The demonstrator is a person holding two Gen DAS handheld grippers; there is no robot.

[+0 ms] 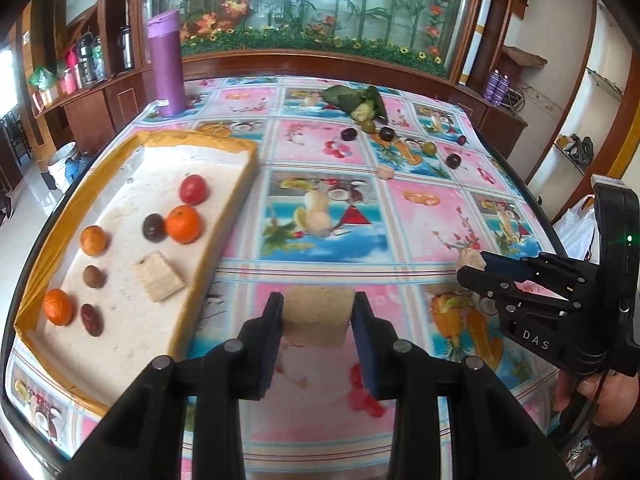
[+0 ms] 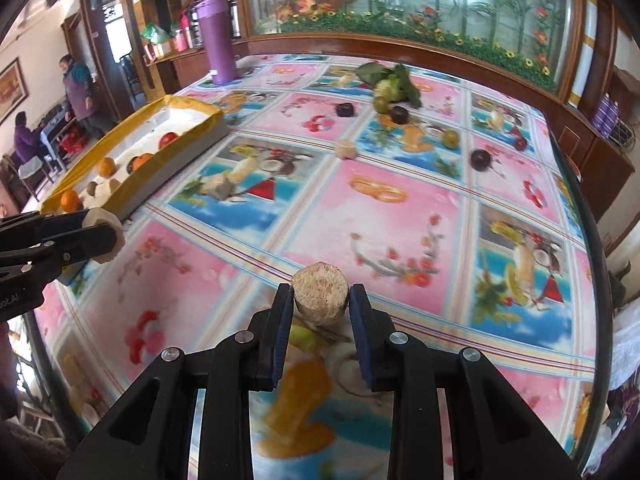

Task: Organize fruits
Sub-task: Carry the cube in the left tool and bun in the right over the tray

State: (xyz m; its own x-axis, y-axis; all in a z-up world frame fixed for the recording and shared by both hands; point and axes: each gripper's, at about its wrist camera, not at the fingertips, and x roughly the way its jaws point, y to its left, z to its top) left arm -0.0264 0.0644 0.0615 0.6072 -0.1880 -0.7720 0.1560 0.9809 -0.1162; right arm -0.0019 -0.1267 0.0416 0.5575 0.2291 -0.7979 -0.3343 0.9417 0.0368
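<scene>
My left gripper [image 1: 318, 312] is shut on a beige block [image 1: 318, 314], held above the table just right of the yellow-rimmed white tray [image 1: 236, 200]. The tray holds oranges [image 1: 183, 224], a red fruit [image 1: 193, 189], dark fruits and a beige block [image 1: 158, 276]. My right gripper [image 2: 319, 300] is shut on a round beige cylinder piece [image 2: 319, 294], above the tablecloth; it also shows in the left wrist view [image 1: 474, 264]. Loose dark plums [image 2: 480, 159] and green fruits [image 2: 450, 137] lie at the far side of the table.
A tall purple flask [image 1: 166, 64] stands at the far left corner. A leafy green bundle [image 1: 356, 100] lies at the far middle. Another beige piece [image 2: 346, 149] rests mid-table. A wooden cabinet with glass runs behind. People are at the far left [image 2: 78, 88].
</scene>
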